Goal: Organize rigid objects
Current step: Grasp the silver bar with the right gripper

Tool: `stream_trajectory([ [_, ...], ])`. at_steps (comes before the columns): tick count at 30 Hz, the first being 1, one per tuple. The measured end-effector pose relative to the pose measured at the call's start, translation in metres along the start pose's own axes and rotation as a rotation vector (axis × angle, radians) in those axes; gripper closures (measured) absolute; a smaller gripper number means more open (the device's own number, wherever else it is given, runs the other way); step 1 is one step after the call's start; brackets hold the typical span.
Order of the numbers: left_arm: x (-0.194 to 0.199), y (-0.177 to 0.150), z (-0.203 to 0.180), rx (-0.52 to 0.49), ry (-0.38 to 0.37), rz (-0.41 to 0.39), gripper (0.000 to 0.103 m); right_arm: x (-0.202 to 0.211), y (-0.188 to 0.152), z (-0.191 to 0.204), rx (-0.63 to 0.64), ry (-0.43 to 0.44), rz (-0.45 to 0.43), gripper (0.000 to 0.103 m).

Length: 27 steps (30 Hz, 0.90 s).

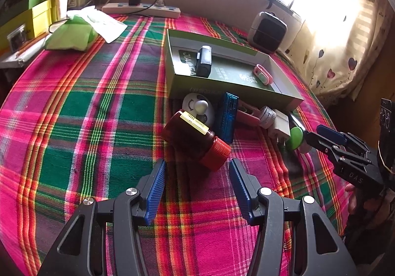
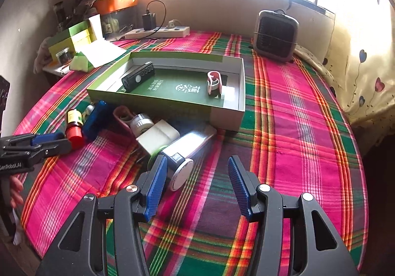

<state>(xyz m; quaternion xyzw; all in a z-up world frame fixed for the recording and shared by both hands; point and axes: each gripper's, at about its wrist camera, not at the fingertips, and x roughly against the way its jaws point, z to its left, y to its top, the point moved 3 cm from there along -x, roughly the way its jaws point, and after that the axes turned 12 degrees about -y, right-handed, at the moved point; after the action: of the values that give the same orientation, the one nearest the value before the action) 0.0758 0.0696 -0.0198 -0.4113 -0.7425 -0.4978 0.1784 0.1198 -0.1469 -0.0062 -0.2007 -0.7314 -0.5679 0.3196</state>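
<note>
A green shallow box lies on the plaid cloth and holds a black device and a pink clip. In front of it lies a cluster: a brown bottle with a red cap, a blue case, a white round piece, a white plug and a silver cylinder. My left gripper is open just before the bottle's cap. My right gripper is open by the silver cylinder's end.
A power strip with a charger lies at the back. A small grey heater stands back right. Green and yellow boxes and a green pouch are at the left. A curtain hangs right.
</note>
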Motion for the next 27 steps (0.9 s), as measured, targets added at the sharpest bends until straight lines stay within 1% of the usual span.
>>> stream_trajectory([
  [3,-0.001,0.001,0.001,0.002,0.0,-0.001,0.051,-0.002,0.002,0.001,0.014,-0.016,0.0,0.051],
  [5,-0.001,0.001,0.002,0.002,0.001,-0.002,0.051,-0.004,0.002,0.0,0.011,-0.029,0.015,0.051],
  [10,-0.003,0.002,0.002,-0.004,0.008,-0.003,0.051,-0.004,-0.001,-0.014,-0.068,-0.024,0.028,0.051],
  [16,-0.003,0.002,0.001,-0.001,0.009,-0.006,0.051,-0.002,-0.005,-0.023,-0.109,-0.036,0.052,0.051],
  [19,-0.003,0.002,0.002,0.0,0.009,-0.006,0.051,-0.003,-0.006,-0.027,-0.109,-0.083,0.076,0.051],
  [21,-0.004,0.003,0.002,0.0,0.009,-0.006,0.051,-0.006,-0.009,-0.031,-0.121,-0.098,0.096,0.051],
  [27,-0.003,0.003,0.002,0.002,0.008,-0.006,0.051,-0.011,-0.018,-0.039,-0.146,-0.089,0.12,0.051],
])
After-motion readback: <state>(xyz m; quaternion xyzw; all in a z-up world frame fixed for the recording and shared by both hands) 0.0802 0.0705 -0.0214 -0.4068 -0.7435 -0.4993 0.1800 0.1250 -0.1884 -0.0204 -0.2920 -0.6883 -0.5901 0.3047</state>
